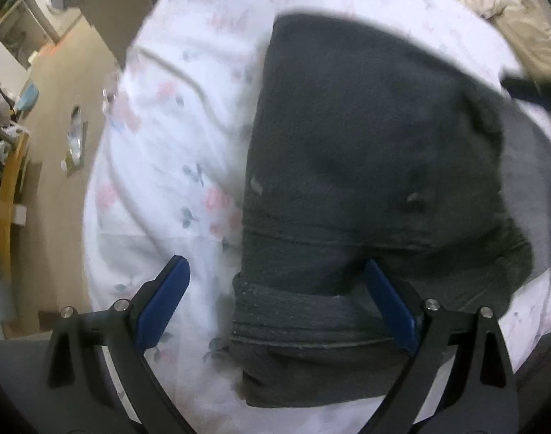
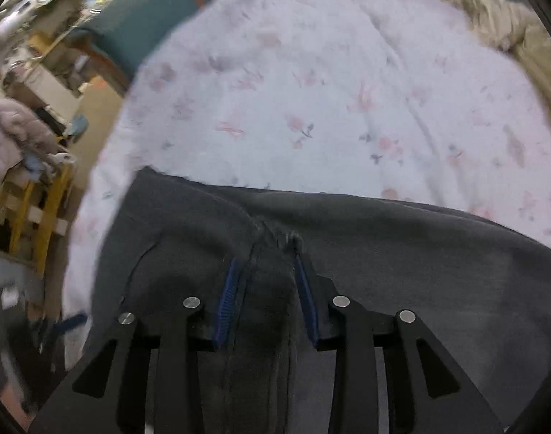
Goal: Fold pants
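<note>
Dark grey pants [image 1: 366, 152] lie folded on a white flowered bed sheet [image 1: 174, 137]. My left gripper [image 1: 275, 271] is open, its blue pads wide apart over the pants' near hem edge, one finger over the sheet and one over the cloth. In the right wrist view the pants [image 2: 420, 253] spread across the lower half. My right gripper [image 2: 266, 267] is shut on a thick bunched fold of the pants' seam, which fills the gap between its blue pads.
The flowered sheet [image 2: 329, 108] covers the bed. A beige fluffy blanket [image 1: 510, 18] lies at the far right. The tan floor [image 1: 58, 108] and a yellow wooden frame [image 2: 47, 209] are at the left, past the bed's edge, with clutter beyond.
</note>
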Demonstrator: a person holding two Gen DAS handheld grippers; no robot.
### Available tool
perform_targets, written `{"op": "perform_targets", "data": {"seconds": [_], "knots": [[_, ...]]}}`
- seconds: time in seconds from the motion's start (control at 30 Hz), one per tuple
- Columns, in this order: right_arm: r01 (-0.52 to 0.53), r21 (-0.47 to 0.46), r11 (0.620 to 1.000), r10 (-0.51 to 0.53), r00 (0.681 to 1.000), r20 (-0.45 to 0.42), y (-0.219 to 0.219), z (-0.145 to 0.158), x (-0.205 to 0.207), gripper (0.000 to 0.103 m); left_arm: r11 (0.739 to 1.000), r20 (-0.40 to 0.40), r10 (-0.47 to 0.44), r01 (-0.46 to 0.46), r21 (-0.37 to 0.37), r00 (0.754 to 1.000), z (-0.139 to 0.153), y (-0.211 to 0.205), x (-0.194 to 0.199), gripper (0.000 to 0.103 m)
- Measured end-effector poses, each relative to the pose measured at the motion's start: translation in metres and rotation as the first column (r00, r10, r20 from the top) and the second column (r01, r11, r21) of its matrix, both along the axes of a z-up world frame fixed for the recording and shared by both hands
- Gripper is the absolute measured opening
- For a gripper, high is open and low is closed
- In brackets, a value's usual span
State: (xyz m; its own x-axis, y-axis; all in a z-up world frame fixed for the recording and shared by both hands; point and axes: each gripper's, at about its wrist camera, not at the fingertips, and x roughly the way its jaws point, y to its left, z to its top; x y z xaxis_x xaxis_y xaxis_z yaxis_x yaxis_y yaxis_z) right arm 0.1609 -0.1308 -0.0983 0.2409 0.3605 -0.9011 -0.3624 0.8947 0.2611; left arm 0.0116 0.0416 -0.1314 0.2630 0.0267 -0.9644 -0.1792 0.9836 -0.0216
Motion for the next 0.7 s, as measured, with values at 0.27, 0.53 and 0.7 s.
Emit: {"op": "perform_targets", "data": {"seconds": [0.27,0.53,0.7], "knots": [[-0.003,-0.066,0.998,-0.009,0.984,-0.179,-0.006,-0.057,-0.085,0.034,1.0,0.123,-0.021,0.023,-0.011,0.992,0.027,-0.022,-0.004,0.095],[0.164,0.076,0.984,-0.155,0.982,-0.11,-0.037,-0.036,-0.102,0.063,0.998,0.198,-0.021,0.032,-0.052,0.98,0.05,-0.038,0.003,0.095],[0.607,0.403,0.685,-0.498,0.793,-0.351,-0.132,-0.052,-0.165,0.092,0.996,0.246,-0.055,0.07,-0.054,0.968,0.056,-0.055,0.006,0.096]]}}
